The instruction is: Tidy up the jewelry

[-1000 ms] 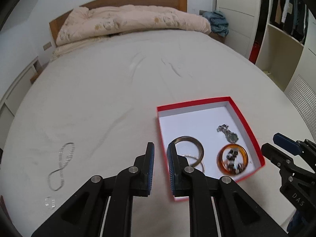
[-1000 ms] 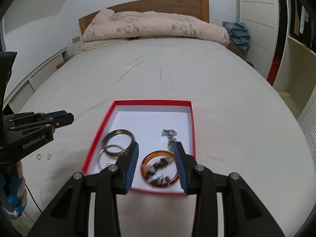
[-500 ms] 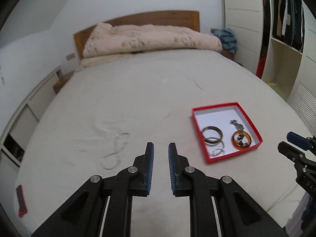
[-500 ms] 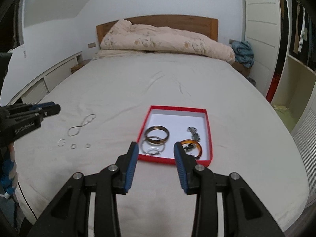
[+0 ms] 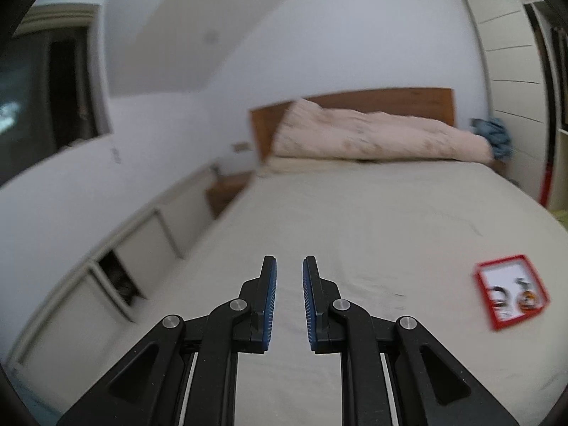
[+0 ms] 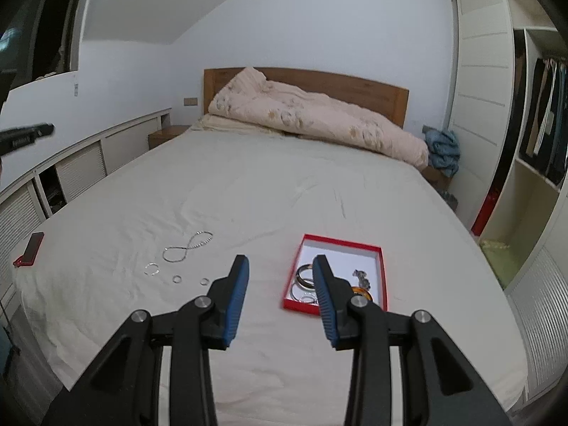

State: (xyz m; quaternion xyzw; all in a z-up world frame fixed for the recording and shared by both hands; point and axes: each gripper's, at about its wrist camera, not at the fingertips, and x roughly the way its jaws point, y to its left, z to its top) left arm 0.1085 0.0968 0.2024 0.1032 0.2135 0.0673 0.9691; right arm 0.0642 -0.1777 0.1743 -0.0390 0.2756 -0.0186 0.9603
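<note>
A red box [image 6: 372, 249] with a white inside lies on the bed and holds bangles [image 6: 306, 277], a small silver piece and an amber bangle. It shows small and blurred in the left wrist view [image 5: 497, 269]. A silver chain [image 6: 188, 246] in a figure-eight and three small rings [image 6: 176, 278] lie on the sheet left of the box. My right gripper [image 6: 280, 266] is open and empty, high above the bed between rings and box. My left gripper [image 5: 289, 266] is open and empty, raised far from the box; its tip shows in the right wrist view [image 6: 32, 133].
A red phone-like object [image 6: 30, 248] lies at the bed's left edge. A folded quilt [image 6: 312, 117] lies at the headboard. Low cabinets [image 6: 71, 174] run along the left wall. A wardrobe and shelves [image 6: 525, 177] stand to the right.
Both grippers have pulled up and back from the box, so it looks much smaller. The left gripper swung left and upward. Both jaws opened wider.
</note>
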